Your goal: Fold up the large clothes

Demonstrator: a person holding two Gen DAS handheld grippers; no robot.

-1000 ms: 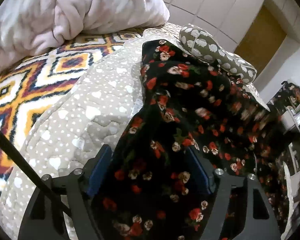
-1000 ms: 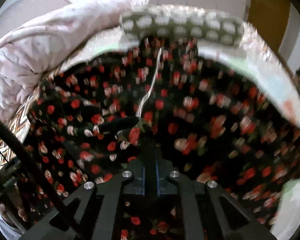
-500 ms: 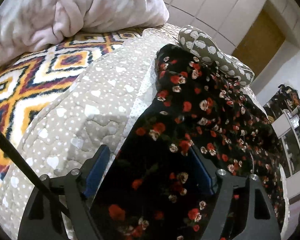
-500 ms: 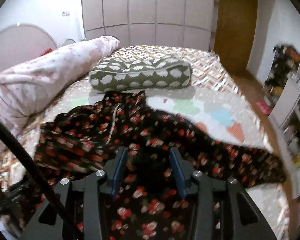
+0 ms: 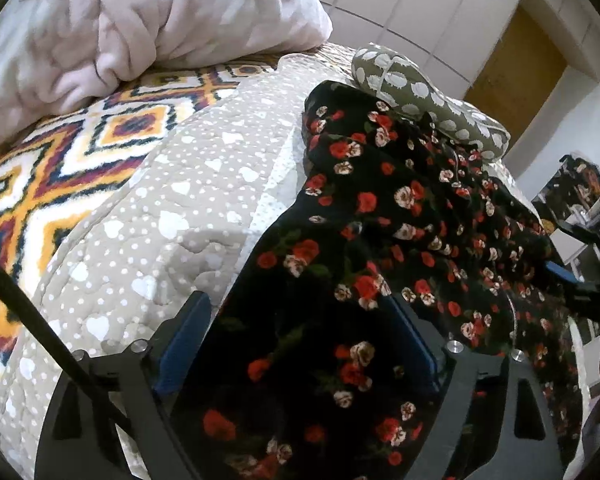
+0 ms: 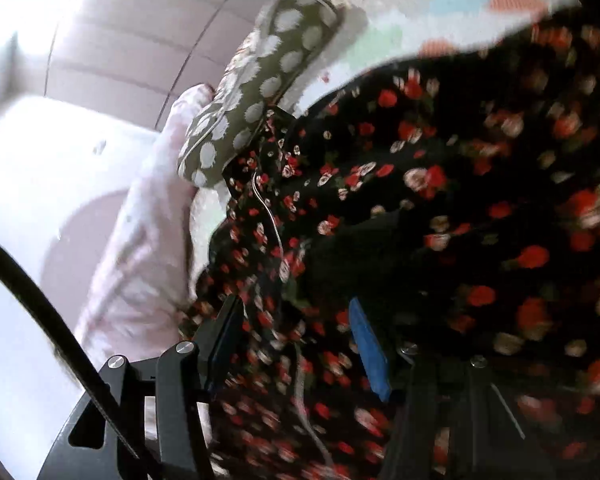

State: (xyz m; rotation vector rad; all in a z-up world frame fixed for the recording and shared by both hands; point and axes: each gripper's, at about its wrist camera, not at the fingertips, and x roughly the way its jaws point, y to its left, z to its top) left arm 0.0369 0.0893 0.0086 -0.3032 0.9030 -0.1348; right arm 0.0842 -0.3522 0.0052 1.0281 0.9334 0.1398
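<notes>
Both tools' jaws apart over floral garment (image 5: 380,208)

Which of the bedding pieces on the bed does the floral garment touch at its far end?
The olive white-spotted pillow; the pink blanket lies apart from the floral garment.

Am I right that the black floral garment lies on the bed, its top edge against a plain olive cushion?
Not quite: the cushion is olive with white spots, not plain, as the left wrist view shows. The rest holds: the floral garment lies on the bed, its top edge against that cushion.
</notes>
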